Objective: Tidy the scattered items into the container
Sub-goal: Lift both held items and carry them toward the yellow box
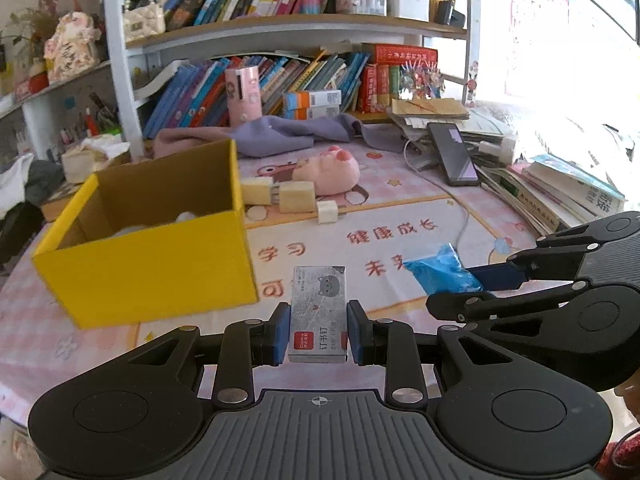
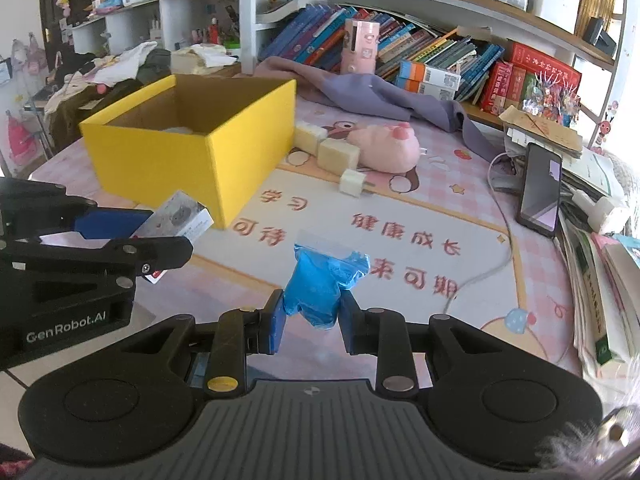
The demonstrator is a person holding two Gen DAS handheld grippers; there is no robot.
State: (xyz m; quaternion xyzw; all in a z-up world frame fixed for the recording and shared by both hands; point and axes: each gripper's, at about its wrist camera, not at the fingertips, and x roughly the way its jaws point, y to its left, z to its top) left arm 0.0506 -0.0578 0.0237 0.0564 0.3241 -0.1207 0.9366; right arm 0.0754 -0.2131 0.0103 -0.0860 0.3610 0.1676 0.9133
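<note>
A: Item one, left tool (image 1: 318, 332)?
B: Pads closed against both long sides of a grey staple box (image 1: 319, 314), held flat, just right of the yellow box (image 1: 160, 268). From the right wrist view the staple box (image 2: 176, 220) sits beside that container's near corner.

A: Item two, right tool (image 2: 310, 326)?
B: Narrowed onto a blue plastic bag (image 2: 322, 284), crumpled, gripped at its lower end; whether the bag touches the tabletop (image 2: 460, 200) I cannot tell.

A: Container?
B: Yellow box (image 2: 192, 160), open top, cardboard interior, something pale inside. Stands on the pink printed tabletop.

A: Loose stock?
B: Two cream cubes (image 1: 296, 196) and a small white cube (image 1: 327, 211) just right of the box; pink plush pig (image 1: 330, 170) behind them, touching the cubes.

A: Other?
B: Black phone (image 2: 540, 190) propped at the right against a stack of books (image 1: 568, 188); purple cloth (image 1: 280, 132) at the back, below the bookshelf (image 1: 280, 28).
</note>
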